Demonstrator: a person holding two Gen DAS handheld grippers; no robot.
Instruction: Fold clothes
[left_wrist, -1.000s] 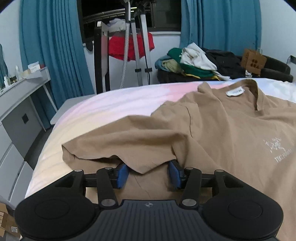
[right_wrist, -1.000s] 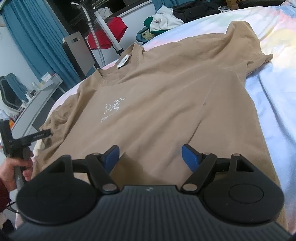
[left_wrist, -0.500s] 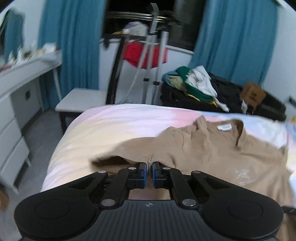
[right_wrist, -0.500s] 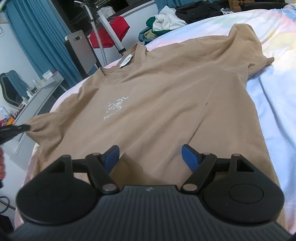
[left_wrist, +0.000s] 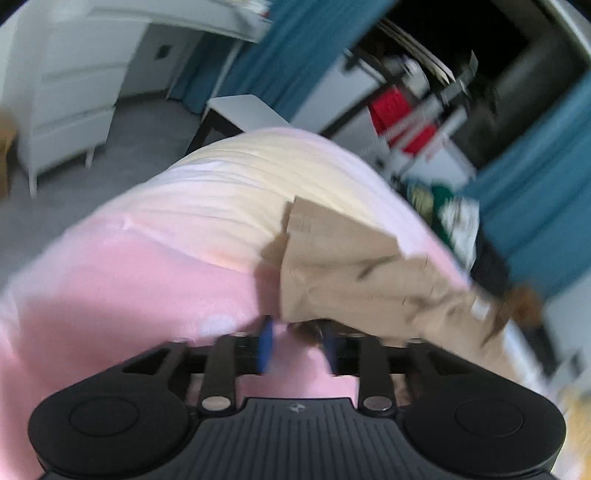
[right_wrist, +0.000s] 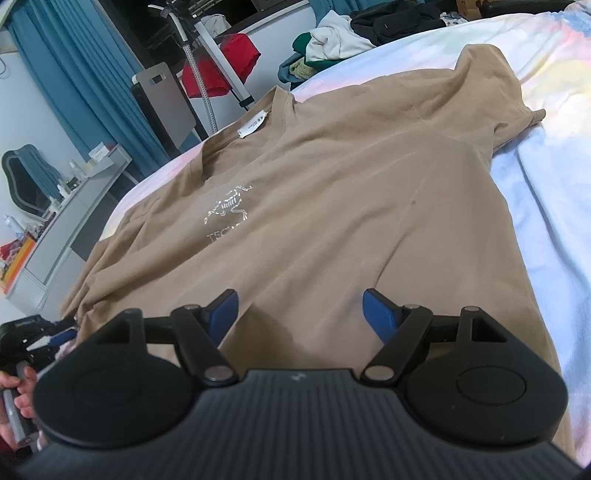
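A tan T-shirt (right_wrist: 332, 206) lies flat on the bed (right_wrist: 554, 177), collar pointing away from the right hand-held gripper (right_wrist: 299, 306), which hovers with jaws wide apart over the hem. The left hand-held gripper (left_wrist: 295, 347), blurred, appears parted beside the shirt's sleeve edge, nearer to that side for folding.

A bed (right_wrist: 546, 192) carries everything, its sheet tinted in pale pink, cream and light blue, with soft wrinkles on the blue side. Directly on it lies a tan T-shirt (right_wrist: 351, 206), spread front up with a white neck label and a pale chest print, one sleeve reaching toward the bed's far edge
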